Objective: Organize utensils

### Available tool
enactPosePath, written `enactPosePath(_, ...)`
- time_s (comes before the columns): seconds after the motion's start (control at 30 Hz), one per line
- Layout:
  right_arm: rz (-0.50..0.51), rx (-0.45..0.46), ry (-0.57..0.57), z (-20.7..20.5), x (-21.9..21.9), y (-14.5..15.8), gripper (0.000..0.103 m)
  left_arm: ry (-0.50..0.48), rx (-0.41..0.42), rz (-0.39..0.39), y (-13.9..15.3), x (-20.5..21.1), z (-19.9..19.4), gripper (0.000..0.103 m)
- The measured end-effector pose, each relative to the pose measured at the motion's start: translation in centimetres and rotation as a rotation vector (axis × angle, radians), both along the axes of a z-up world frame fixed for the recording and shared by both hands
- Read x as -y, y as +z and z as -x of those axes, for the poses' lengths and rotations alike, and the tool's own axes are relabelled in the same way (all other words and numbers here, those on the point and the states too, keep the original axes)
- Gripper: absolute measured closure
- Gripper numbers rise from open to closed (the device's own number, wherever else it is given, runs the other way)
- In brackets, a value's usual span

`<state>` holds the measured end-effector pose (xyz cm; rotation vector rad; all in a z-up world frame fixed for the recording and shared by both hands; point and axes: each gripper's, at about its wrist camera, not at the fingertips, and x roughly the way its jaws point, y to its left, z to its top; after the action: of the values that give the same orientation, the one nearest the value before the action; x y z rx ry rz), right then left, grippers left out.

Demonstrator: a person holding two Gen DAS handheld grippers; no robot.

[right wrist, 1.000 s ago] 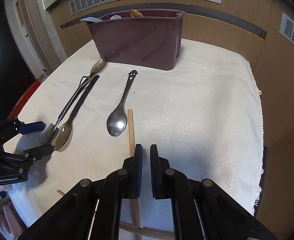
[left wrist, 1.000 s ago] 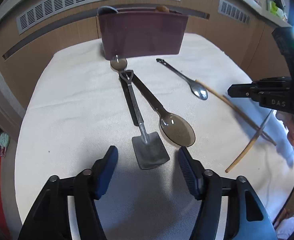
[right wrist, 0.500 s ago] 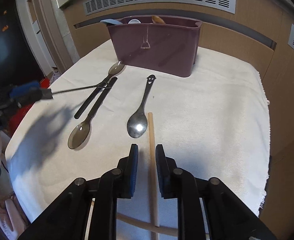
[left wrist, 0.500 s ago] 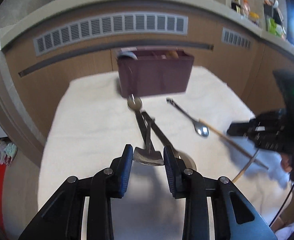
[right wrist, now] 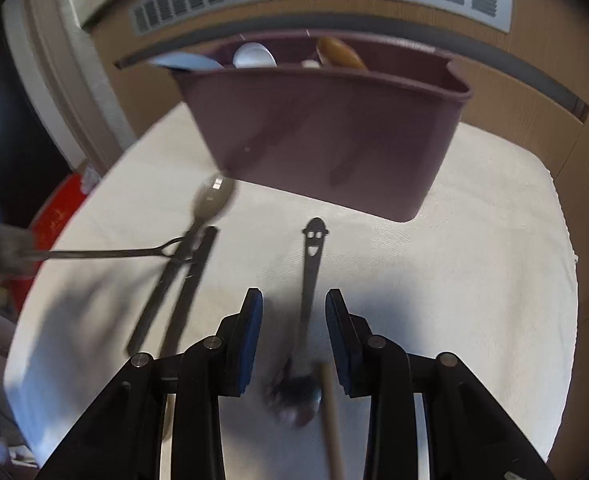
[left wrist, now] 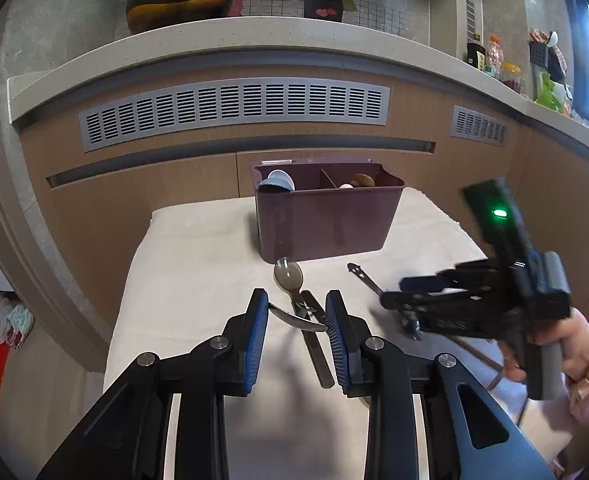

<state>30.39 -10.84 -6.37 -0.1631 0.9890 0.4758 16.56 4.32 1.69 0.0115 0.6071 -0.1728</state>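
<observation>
White cloth (left wrist: pixel 198 272) is covering the table, and the big purple bin (left wrist: pixel 326 220) is sitting at the far end. A few things are already poking out of the bin, so some of your job looks done. You are holding your left claw (left wrist: pixel 297 322) up off the cloth, squeezing the flat end of the little metal shovel (left wrist: pixel 297 319). Your right claw (right wrist: pixel 293 334) is hanging wide apart over the smiley spoon (right wrist: pixel 309 280), gripping nothing. Still lying on the cloth are the brown spoon (left wrist: pixel 289 276), a dark handle (left wrist: pixel 314 340) and a wooden stick (right wrist: pixel 332 420). I think the shovel is going into the bin next, then the others.
</observation>
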Motion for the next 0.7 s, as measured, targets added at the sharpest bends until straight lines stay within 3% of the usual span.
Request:
enactPosePath(0.07,0.031,-0.039,-0.016,-0.9,-0.4,-0.9,0.072,-0.009,0.008,0.014,0.1,-0.1,-0.1,0.072)
enactPosePath(0.17,0.12,0.014,0.016,-0.2,-1.4,-0.9,0.096,-0.022,0.018,0.038,0.3,-0.3,-0.2,0.073)
enactPosePath(0.3,0.105,0.022,0.015,1.0,-1.0,-0.4,0.097,-0.028,0.018,0.061,0.3,-0.7,-0.5,0.073)
enactPosePath(0.63,-0.017,0.174,-0.03,7.2,3.2,5.5,0.099,-0.03,0.051,0.065,2.0,-0.2,1.1,0.074)
enactPosePath(0.7,-0.027,0.206,-0.034,8.4,3.8,6.6,0.099,-0.031,0.065,0.053,2.5,0.1,1.7,0.085)
